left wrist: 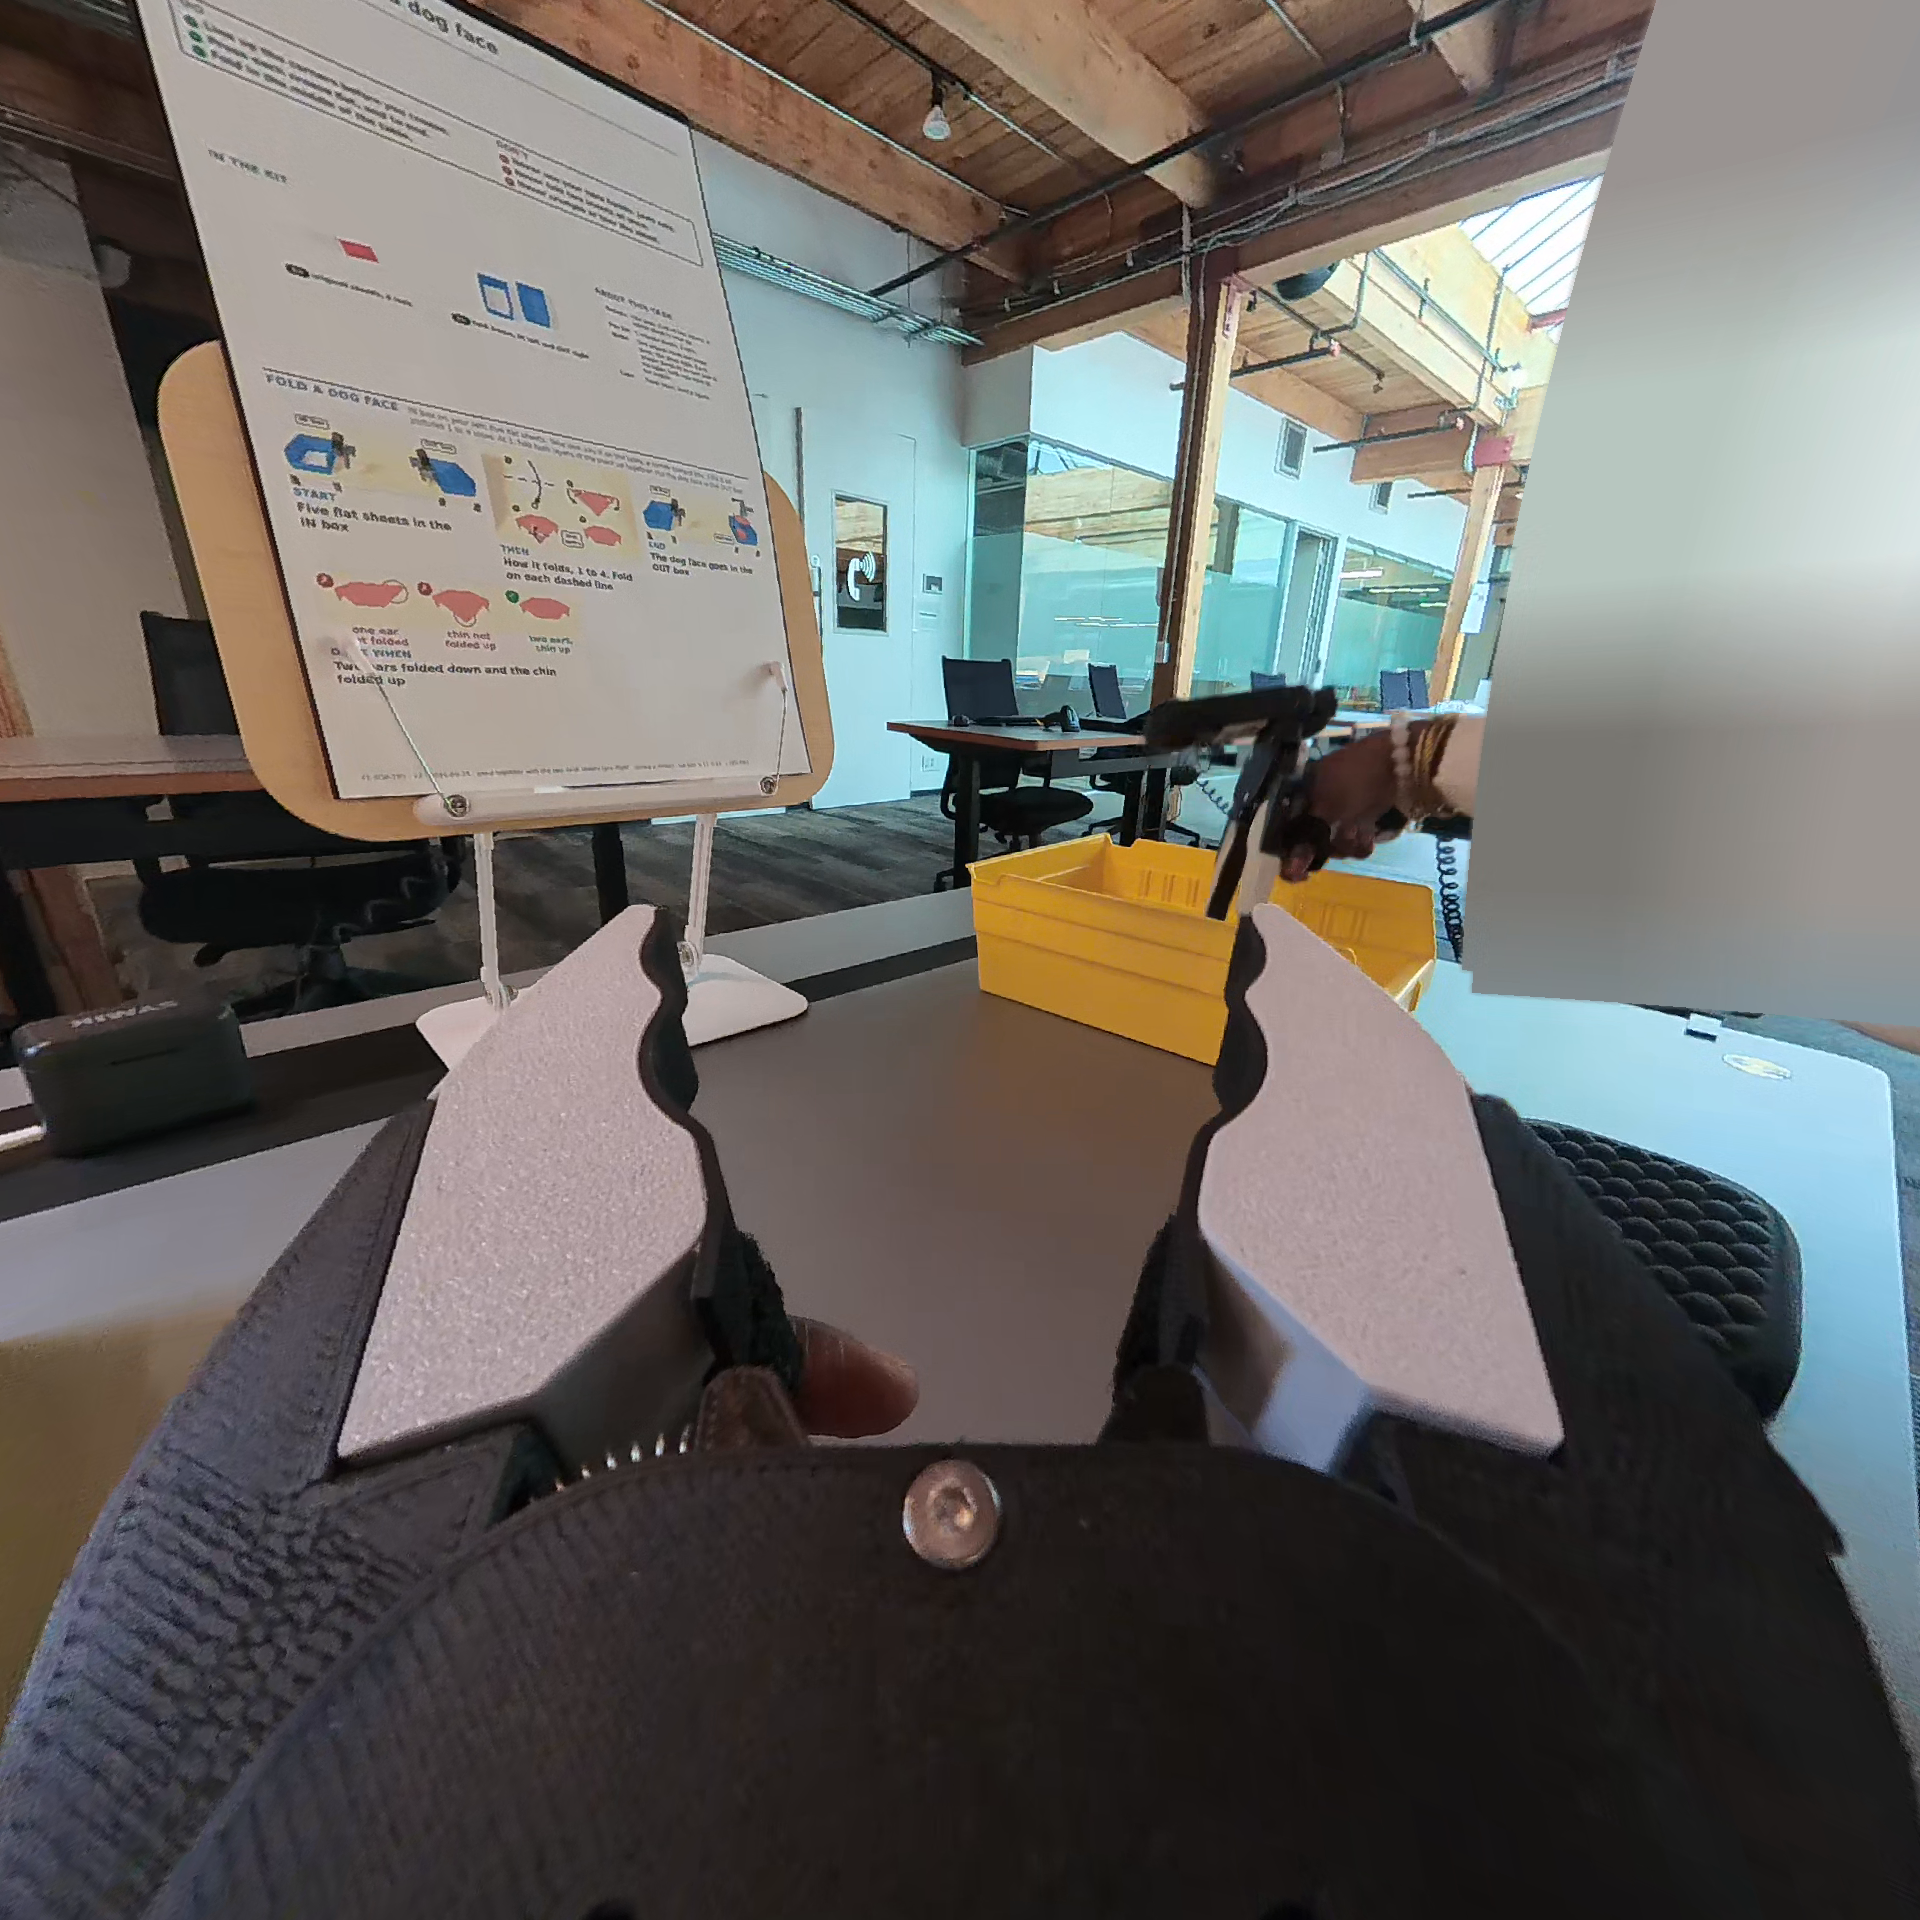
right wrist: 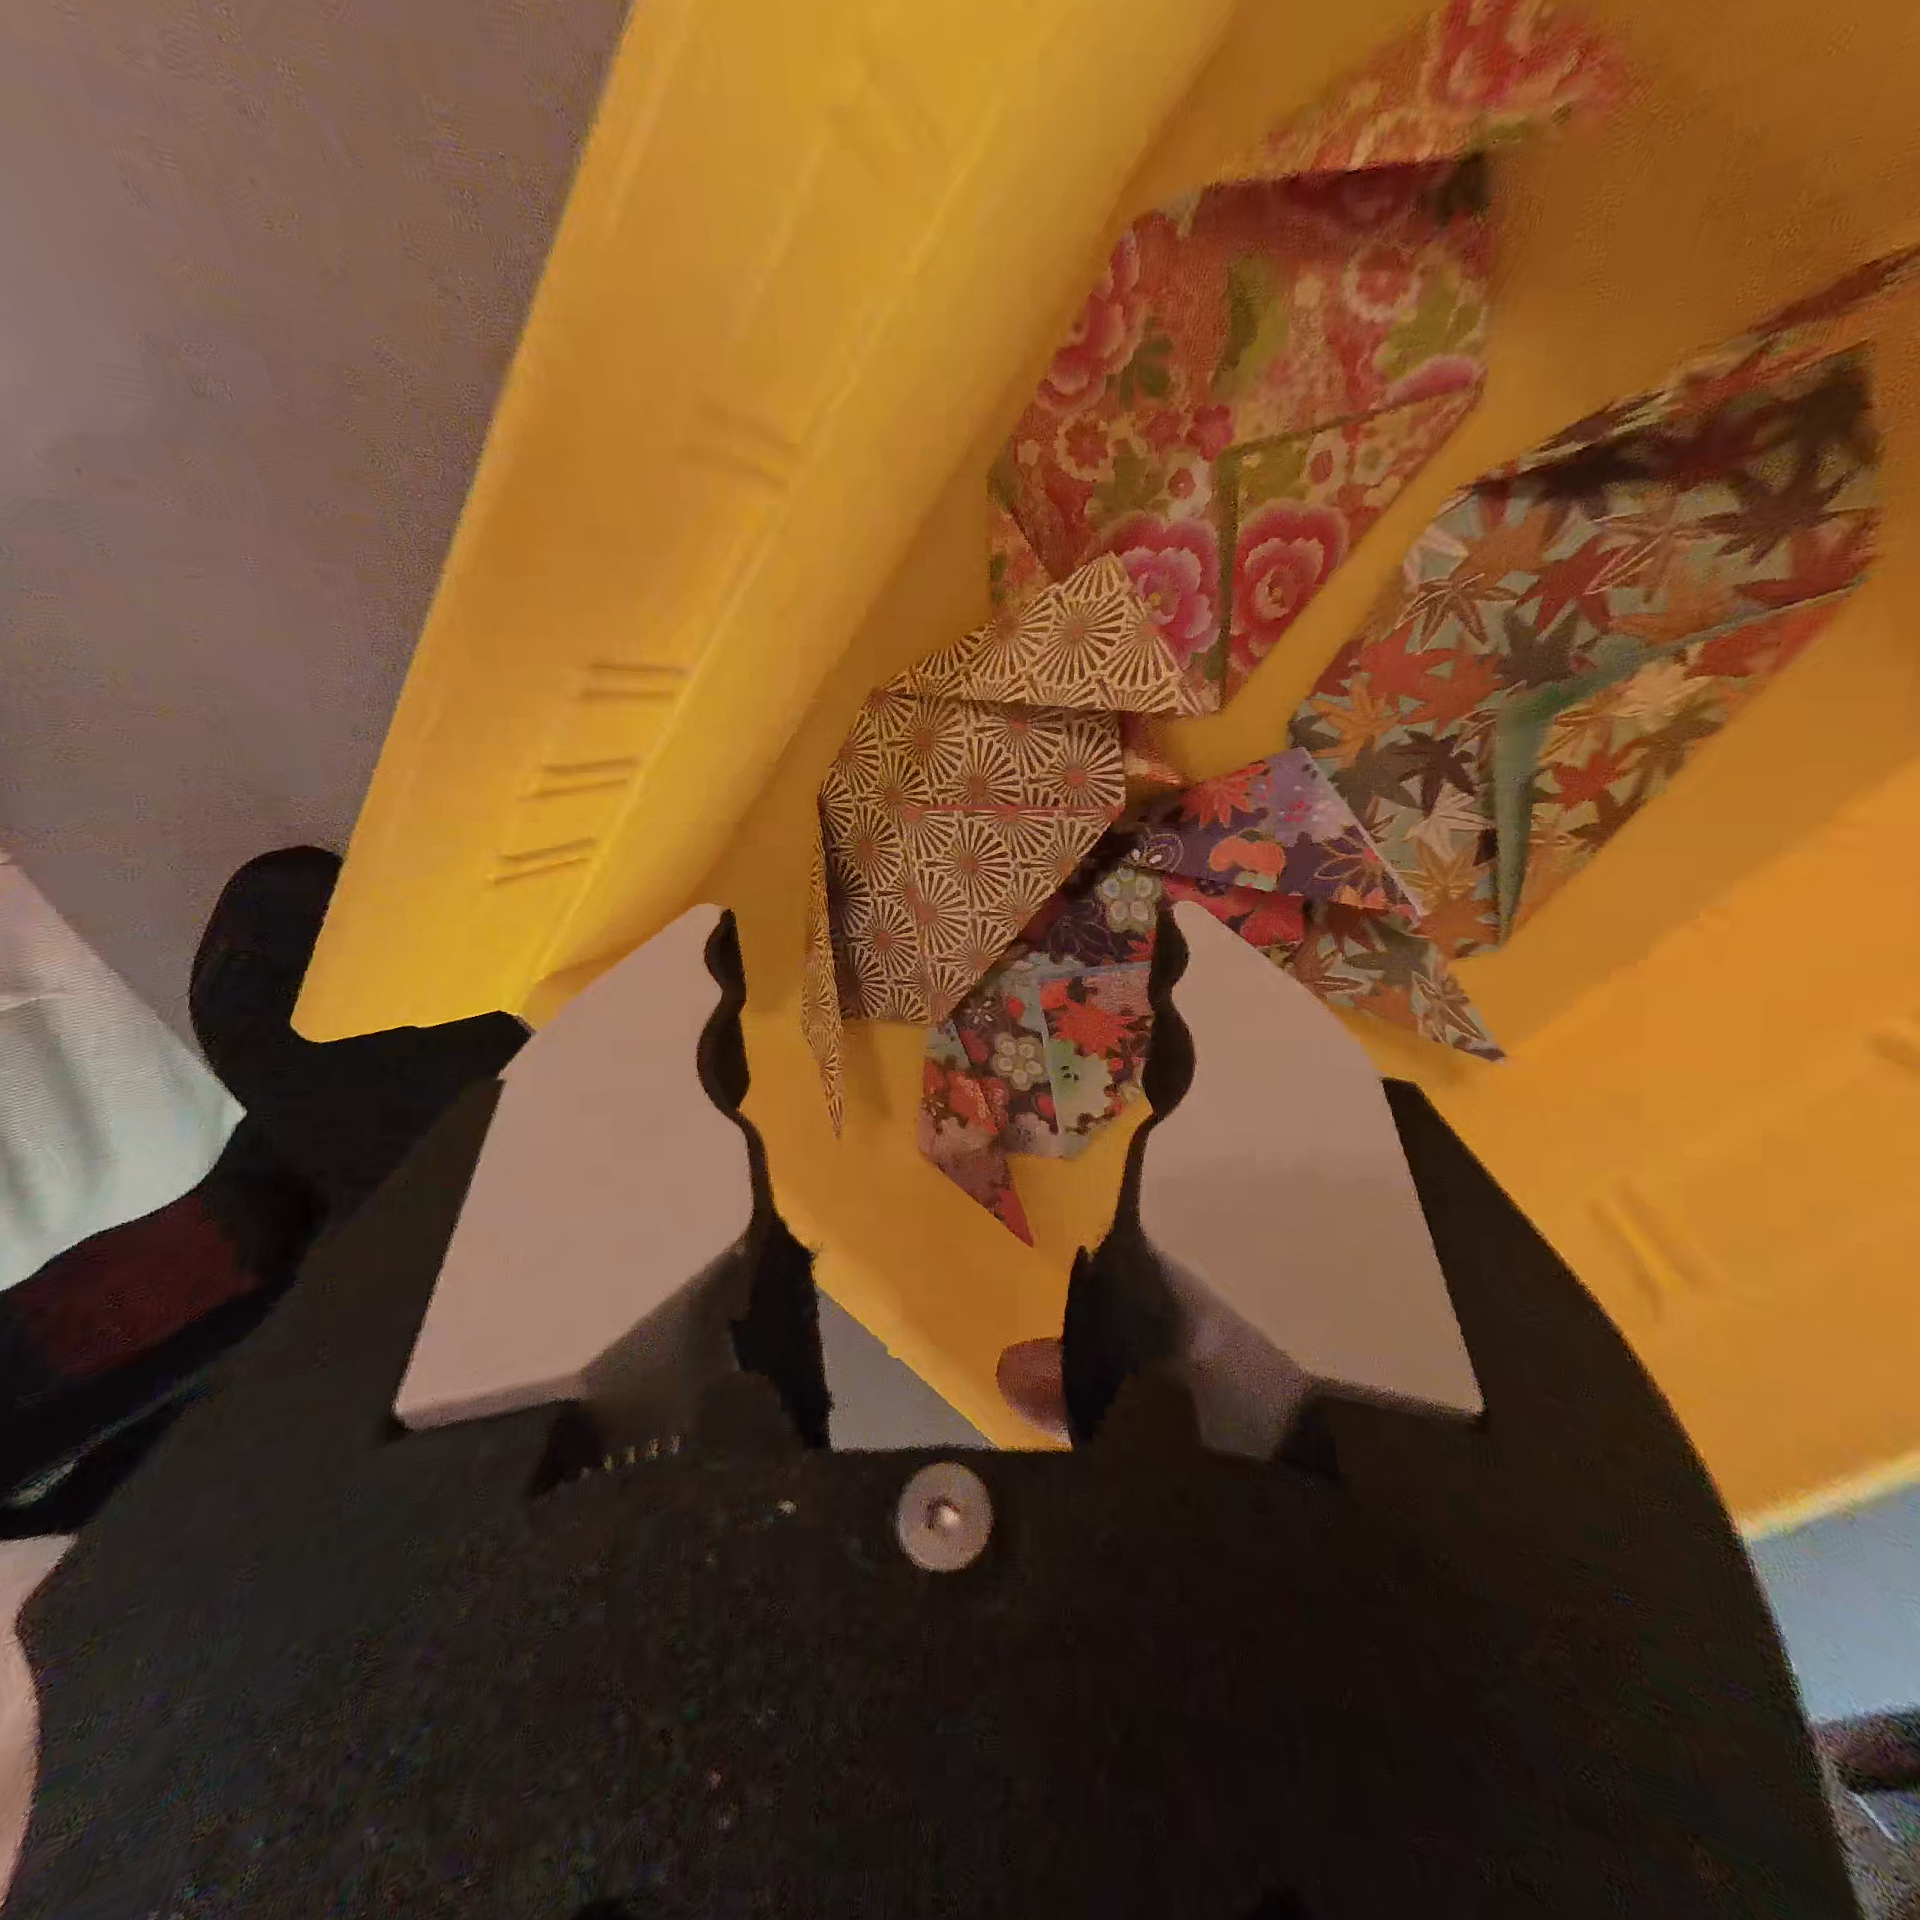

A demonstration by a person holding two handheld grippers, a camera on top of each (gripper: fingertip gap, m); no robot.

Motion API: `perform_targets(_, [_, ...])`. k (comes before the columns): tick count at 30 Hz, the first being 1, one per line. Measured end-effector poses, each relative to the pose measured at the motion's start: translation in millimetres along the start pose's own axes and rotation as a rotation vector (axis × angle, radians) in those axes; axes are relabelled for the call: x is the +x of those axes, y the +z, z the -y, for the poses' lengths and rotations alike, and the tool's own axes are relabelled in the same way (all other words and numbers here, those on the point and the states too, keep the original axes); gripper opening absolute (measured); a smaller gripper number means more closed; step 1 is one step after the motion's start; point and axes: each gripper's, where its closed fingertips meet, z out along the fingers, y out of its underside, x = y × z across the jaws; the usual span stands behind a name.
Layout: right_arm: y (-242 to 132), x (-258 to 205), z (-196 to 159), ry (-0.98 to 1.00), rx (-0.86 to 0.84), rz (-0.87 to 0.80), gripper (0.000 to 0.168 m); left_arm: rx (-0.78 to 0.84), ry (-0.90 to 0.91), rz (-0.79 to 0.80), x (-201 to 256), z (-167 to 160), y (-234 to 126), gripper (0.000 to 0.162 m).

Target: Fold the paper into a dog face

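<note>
In the left wrist view the left gripper hangs spread and empty above the dark table, idle, with the yellow bin ahead to its right. In the right wrist view the right gripper gapes empty over that bin, the purple floral folded paper lying loose between its tips among other folded pieces, probably just dropped there as finished.

Daylight pours through windows far ahead of the left hand-held gripper, bright and sharp, with straight lines bowed at the edges. The right view is dimmer and warm; the papers ahead blur toward the top corner.
</note>
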Motion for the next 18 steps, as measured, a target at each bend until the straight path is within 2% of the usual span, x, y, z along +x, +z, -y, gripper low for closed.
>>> perform_targets(2, [-19.9,-4.2,10.8,-0.055,0.091,-0.136,0.082,-0.001,0.012,-0.001,-0.2,1.2,-3.2,0.099])
perform_targets(3, [-35.3,-8.8,22.9,-0.106,0.199,-0.231,0.084,-0.005,0.022,0.004,-1.3,1.9,-5.8,0.099])
perform_targets(6, [-99.1,-67.4,61.1,-0.311,0.691,-0.415,0.098,-0.050,0.059,0.040,-9.7,1.8,-16.5,0.101])
perform_targets(8, [-140.2,-122.9,64.2,-0.410,1.032,-0.485,0.112,-0.076,0.080,0.065,-16.1,3.7,-25.3,0.105])
perform_targets(10, [-162.5,-172.9,52.2,-0.471,1.284,-0.514,0.123,-0.098,0.088,0.091,-23.0,7.2,-35.1,0.112])
perform_targets(13, [-160.6,-225.3,28.9,-0.476,1.543,-0.491,0.146,-0.080,0.080,0.151,-37.4,17.8,-53.9,0.115])
perform_targets(18, [-98.8,-242.4,5.0,-0.298,1.674,-0.483,0.148,0.065,0.215,0.293,-70.9,44.5,-96.1,0.118])
